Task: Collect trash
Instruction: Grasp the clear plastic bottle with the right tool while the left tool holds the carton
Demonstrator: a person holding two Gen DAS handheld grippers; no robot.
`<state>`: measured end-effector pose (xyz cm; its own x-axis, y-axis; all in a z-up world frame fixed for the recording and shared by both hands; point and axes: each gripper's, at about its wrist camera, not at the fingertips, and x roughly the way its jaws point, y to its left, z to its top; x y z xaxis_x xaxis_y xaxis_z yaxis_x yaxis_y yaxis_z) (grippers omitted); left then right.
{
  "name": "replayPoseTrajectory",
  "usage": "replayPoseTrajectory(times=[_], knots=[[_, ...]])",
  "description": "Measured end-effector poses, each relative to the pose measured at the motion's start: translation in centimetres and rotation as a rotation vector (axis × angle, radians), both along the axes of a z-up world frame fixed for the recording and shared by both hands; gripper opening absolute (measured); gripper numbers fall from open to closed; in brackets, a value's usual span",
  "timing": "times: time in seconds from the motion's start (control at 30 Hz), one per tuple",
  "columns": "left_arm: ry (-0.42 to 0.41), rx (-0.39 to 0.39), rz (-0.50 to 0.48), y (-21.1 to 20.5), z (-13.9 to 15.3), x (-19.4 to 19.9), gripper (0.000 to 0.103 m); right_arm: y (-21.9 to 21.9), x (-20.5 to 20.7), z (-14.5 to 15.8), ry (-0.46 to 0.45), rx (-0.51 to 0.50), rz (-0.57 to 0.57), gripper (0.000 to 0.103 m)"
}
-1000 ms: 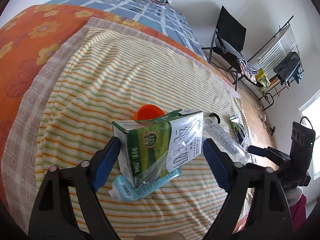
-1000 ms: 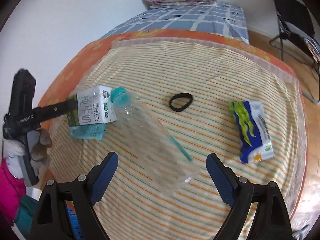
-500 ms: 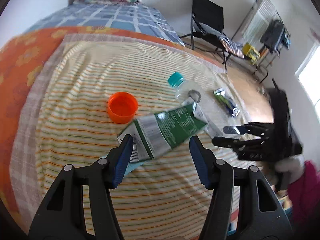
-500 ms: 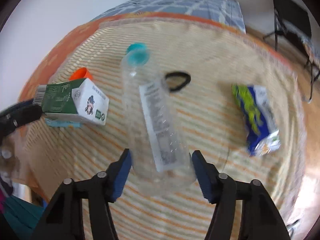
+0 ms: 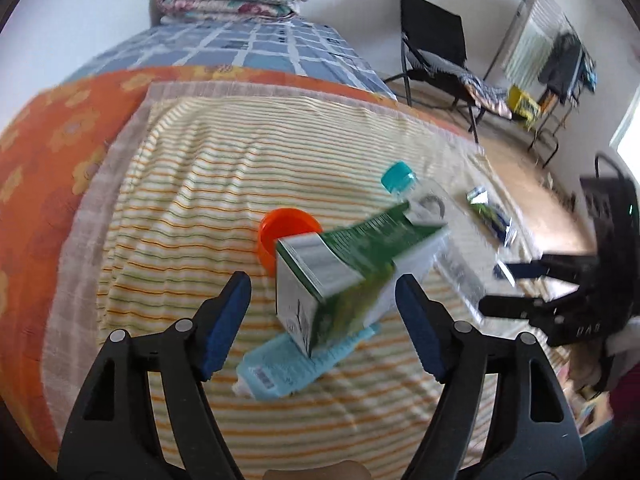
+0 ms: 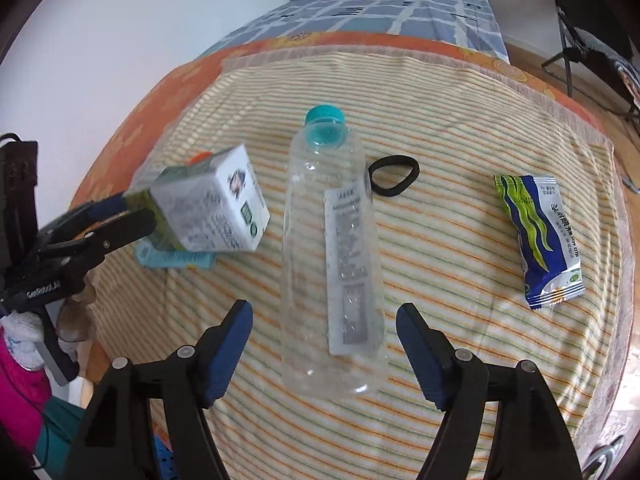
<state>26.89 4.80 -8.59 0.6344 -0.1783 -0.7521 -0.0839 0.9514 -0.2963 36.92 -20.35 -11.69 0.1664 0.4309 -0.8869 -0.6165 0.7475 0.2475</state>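
Since the half-second-earlier frames, both sets of jaws have been widened: the milk carton (image 5: 352, 280), then clamped, is now seen blurred and tilted between the parted blue pads of the left gripper (image 5: 322, 312), with clear gaps on both sides, and the jaws are opening. Whether the carton is resting or falling cannot be told. Directly beneath it, a light blue tube (image 5: 296, 364) is laid on the striped cloth (image 5: 192, 184), and an orange cap (image 5: 280, 232) is partly covered by the carton's far end. The right gripper (image 6: 324, 344) is likewise opening; the clear plastic bottle (image 6: 332, 248) is positioned lengthwise between its pads without being pressed, its teal cap (image 6: 325, 114) pointed away from the camera. A black hair tie (image 6: 394, 176) is located just beside the bottle's shoulder, and a blue and green snack packet (image 6: 536, 236) is lying well apart to the right. The cloth is spread over an orange flowered cover (image 5: 44, 160). A black folding chair (image 5: 436, 48) is visible beyond the bed.
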Motion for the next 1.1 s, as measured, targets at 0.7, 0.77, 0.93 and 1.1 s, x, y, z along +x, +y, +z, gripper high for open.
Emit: replayPoseTrajectory(times=[0.7,0.77,0.93,1.1], knots=[[-0.013,-0.065,-0.153,-3.2,0.2,-0.2,0.052,0.2,1.7,-2.1,0.038,0.009,-0.088,0.062],[-0.02,-0.033,-0.169,-3.9,0.3,-0.4,0.052,0.1,1.8,-2.3,0.036,0.001,-0.091,0.062],[-0.021,-0.003,-0.166,-4.3,0.1,0.2,0.07,0.3,1.6,-2.2,0.023,-0.016,-0.085,0.062],[-0.021,0.009,-0.158,-4.8,-0.4,1.2,0.076,0.1,1.3,-2.3,0.022,-0.015,-0.086,0.062]])
